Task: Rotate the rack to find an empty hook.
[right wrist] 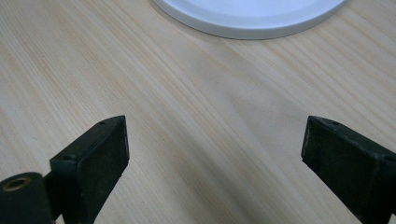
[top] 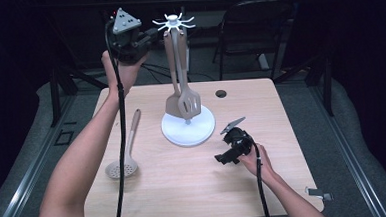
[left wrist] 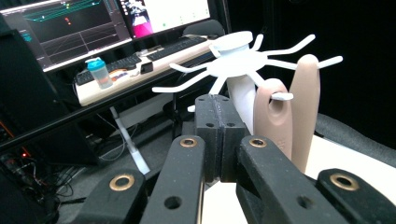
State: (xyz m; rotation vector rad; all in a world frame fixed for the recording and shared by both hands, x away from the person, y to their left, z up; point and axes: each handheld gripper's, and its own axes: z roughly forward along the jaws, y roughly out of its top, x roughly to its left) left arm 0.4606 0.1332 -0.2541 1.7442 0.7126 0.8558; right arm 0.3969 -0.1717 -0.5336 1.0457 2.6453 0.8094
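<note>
Hanging beige spatulas [top: 183, 101] on spiky white rack [top: 174, 23]; left tongs [left wrist: 218, 109] closed empty, right tongs [right wrist: 212, 154] wide, empty.

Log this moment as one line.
left gripper: shut, empty, raised beside rack | right gripper: open, low over table | skimmer: on table

Light falls from overhead onto the pale desk [top: 195, 188], leaving the surroundings nearly black. Shadows are soft and short. The monitors [left wrist: 93, 23] glow brightly, slightly washed out. Both gripper views look soft, blurring toward the edges.
</note>
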